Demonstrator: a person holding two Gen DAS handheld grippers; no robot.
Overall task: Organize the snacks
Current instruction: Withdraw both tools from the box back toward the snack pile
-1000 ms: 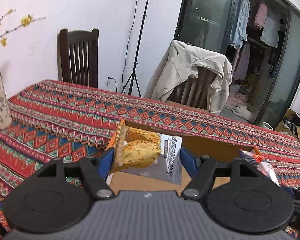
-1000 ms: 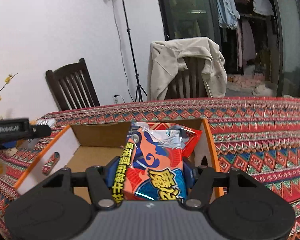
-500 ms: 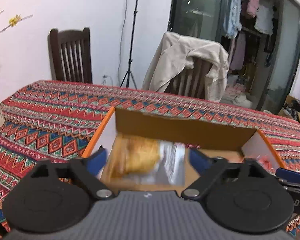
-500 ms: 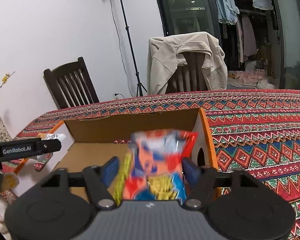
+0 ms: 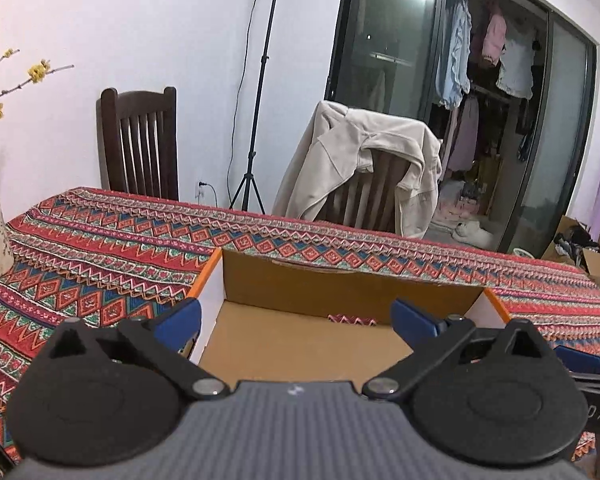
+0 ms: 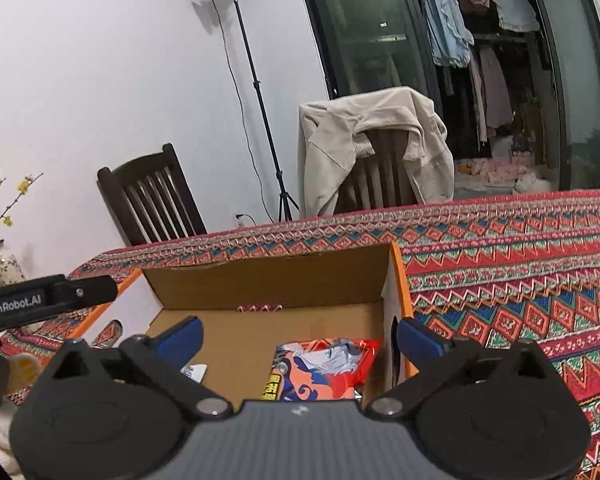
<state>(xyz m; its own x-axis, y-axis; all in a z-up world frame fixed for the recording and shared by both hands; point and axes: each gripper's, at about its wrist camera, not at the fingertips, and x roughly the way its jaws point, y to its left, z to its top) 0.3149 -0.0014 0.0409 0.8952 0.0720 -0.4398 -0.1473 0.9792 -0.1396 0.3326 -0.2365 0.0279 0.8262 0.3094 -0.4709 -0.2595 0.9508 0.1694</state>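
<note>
The red-and-blue printed snack packet (image 6: 320, 368) lies released in the open brown cardboard box (image 6: 268, 280) on the table. Both hand-held grippers, left (image 5: 295, 322) spread empty and right (image 6: 298, 340) opening, are best withdrawn straight back, clear of the walls.

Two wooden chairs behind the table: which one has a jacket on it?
The dark wooden chair on the right, nearest the glass sliding door: a beige jacket hangs over its backrest. The slatted chair on the left is bare.

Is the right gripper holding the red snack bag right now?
No. The red snack bag lies in the cardboard box, free of the open right gripper.
</note>
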